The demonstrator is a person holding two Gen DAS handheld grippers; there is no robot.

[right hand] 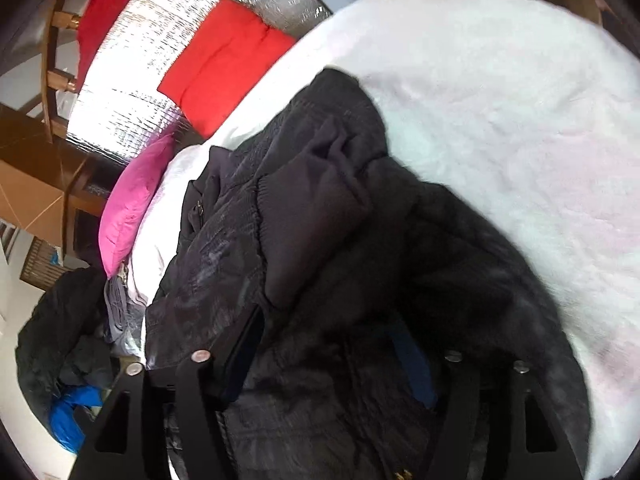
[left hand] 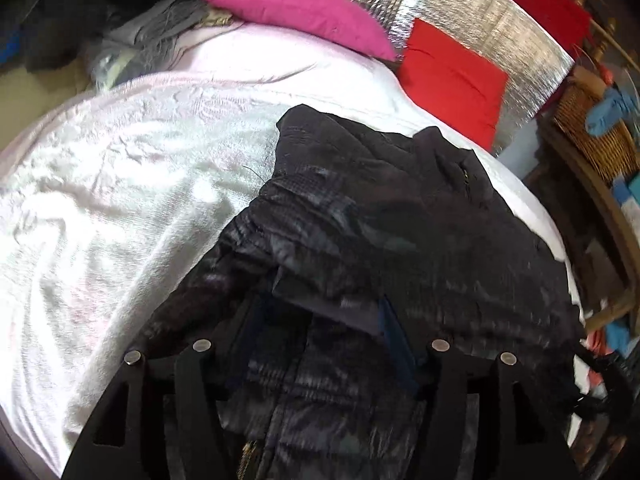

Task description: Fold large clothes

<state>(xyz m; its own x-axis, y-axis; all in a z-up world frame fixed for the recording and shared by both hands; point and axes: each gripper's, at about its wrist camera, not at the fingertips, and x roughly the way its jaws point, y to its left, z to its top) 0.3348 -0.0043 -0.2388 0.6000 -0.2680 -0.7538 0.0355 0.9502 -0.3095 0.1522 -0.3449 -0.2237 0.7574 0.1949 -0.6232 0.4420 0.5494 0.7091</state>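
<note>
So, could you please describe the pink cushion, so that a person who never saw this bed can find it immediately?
Start from the bed under the white blanket. At its far end, a silver quilted panel stands behind it. The pink cushion lies there on the blanket, beside the red cushion; it is magenta and plump, while the red one is flatter and leans on the panel.

Black tongs (left hand: 320, 320), blue pads, silver round rivets.
</note>
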